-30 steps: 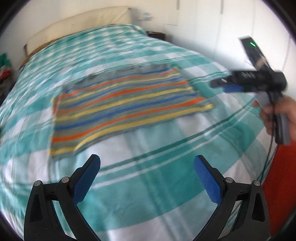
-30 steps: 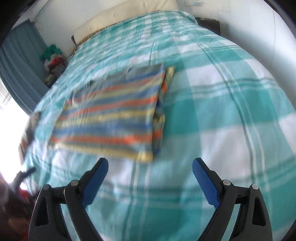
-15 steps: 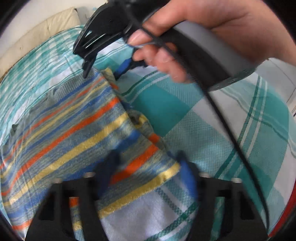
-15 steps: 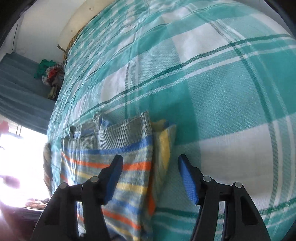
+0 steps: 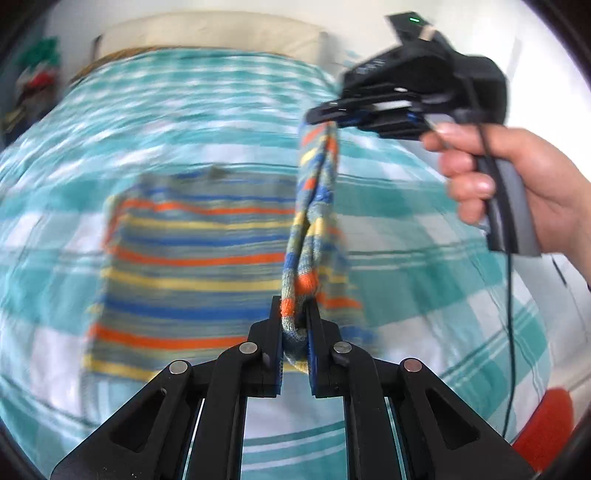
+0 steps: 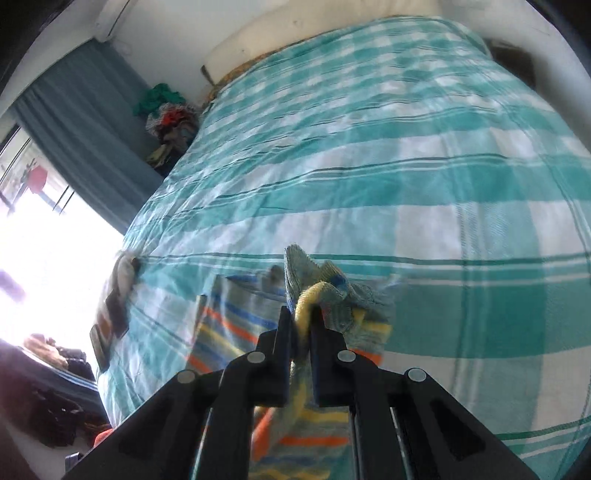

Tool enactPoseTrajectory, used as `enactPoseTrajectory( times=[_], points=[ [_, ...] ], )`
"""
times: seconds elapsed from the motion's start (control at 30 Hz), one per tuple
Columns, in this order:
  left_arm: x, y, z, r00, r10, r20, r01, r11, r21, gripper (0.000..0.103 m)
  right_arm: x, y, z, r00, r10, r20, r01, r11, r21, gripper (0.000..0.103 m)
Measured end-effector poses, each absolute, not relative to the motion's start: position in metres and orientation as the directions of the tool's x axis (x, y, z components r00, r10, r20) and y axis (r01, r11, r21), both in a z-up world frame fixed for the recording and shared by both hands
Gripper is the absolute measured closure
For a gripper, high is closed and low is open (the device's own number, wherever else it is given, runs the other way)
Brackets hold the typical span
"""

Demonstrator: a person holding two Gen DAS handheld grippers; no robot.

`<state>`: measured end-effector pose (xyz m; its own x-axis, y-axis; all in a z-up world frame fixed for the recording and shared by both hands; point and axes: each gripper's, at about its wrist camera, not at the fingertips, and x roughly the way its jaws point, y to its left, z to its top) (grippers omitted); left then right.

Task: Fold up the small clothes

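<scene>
While both tools, left tool (image 5: pixel 294 332) and right tool (image 6: pixel 300 325), pinch the striped garment's (image 5: pixel 192 258) edge, open bedspread (image 6: pixel 424 166) surrounds it.

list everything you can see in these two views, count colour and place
striped garment: one, grey with orange, yellow and blue stripes, lying on the bed, its right edge lifted by both grippers
bedspread: one, teal and white check, covering the bed
headboard: one, cream, at the far end of the bed
curtain: one, grey-blue, beside the bright window on the left
clothes pile: one, green, red and mixed, by the bed's far left corner
cable: one, dark, hanging from the right gripper's handle
left gripper: one, black, shut on the garment's near corner
right gripper: one, black, shut on the far corner
hand: one, holding the right gripper's handle
</scene>
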<state>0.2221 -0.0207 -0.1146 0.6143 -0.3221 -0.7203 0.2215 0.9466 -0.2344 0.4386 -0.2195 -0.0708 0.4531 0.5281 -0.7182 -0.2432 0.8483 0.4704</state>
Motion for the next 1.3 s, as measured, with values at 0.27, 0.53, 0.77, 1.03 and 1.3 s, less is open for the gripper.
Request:
enactPoseTrajectory(
  times=[0.27, 0.53, 0.77, 1.03, 1.3],
  points=[
    [0.229, 0.062, -0.154, 0.574, -0.233, -0.785, -0.005, 0.958, -0.288, 0.083, 0.459, -0.079, -0.111, 0.361, 0.56, -0.745, -0.336, 0.824, 0.457, 0.091],
    [0.212, 0.101, -0.143, 0.595, -0.181, -0.783, -0.087, 0.954, -0.287, 0.044, 0.421, -0.101, -0.105, 0.425, 0.648, -0.632, -0.359, 0.762, 0.539, 0.068],
    [0.226, 0.072, -0.13, 0.633, -0.226, -0.741, 0.056, 0.967, -0.248, 0.057, 0.321, -0.153, -0.104, 0.439, 0.53, -0.725, -0.481, 0.821, 0.308, 0.071],
    [0.258, 0.076, -0.15, 0.526, -0.057, -0.849, 0.031, 0.998, -0.048, 0.083, 0.269, -0.157, -0.172, 0.396, 0.418, -0.818, -0.425, 0.873, 0.24, 0.071],
    [0.329, 0.056, -0.12, 0.558, -0.21, -0.803, 0.145, 0.977, -0.155, 0.065, 0.336, -0.156, -0.117, 0.498, 0.43, -0.753, -0.464, 0.866, 0.188, 0.071]
  ],
)
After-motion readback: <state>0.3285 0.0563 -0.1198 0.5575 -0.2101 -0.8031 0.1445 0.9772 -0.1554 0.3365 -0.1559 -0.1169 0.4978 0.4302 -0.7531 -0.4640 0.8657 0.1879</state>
